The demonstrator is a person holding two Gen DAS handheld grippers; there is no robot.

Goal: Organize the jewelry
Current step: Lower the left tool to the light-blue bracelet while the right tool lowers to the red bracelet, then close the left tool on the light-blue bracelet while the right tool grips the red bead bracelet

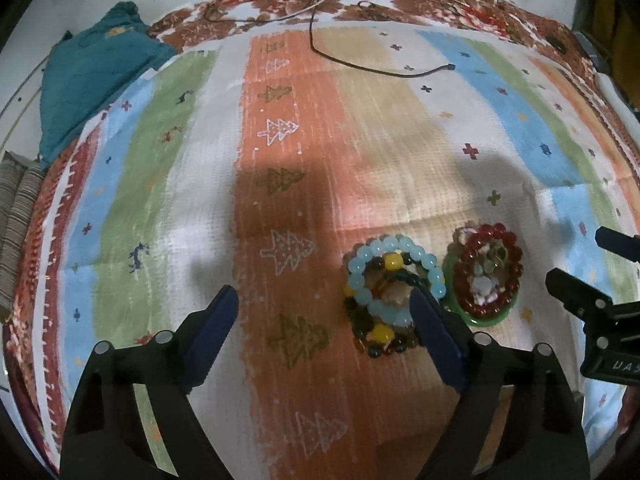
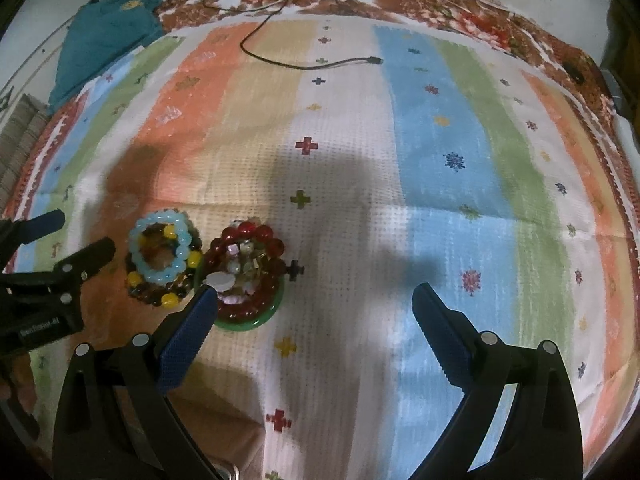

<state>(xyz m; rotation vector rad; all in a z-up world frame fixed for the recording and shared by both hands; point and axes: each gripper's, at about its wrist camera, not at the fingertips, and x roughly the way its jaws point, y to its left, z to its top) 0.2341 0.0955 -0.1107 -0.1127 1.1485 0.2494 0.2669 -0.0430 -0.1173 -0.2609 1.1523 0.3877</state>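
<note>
Two stacks of bead bracelets lie side by side on a striped cloth. One stack has a light blue bead bracelet [image 1: 394, 268] on top of dark and yellow beads [image 1: 380, 336]; it also shows in the right wrist view [image 2: 162, 258]. The other is a red bead bracelet [image 1: 490, 272] with small pale pieces inside, on a green bangle [image 1: 486, 318]; it also shows in the right wrist view [image 2: 246, 276]. My left gripper [image 1: 322, 300] is open and empty, its right finger [image 1: 434, 336] over the blue stack's edge. My right gripper [image 2: 314, 294] is open and empty, its left finger [image 2: 188, 336] beside the red stack.
The striped cloth [image 1: 288, 128] covers a floral blanket [image 1: 360, 0]. A black cable [image 1: 380, 68] lies at the back. A teal cloth [image 1: 92, 72] is bunched at the back left. The other gripper shows at the right edge in the left wrist view [image 1: 600, 304].
</note>
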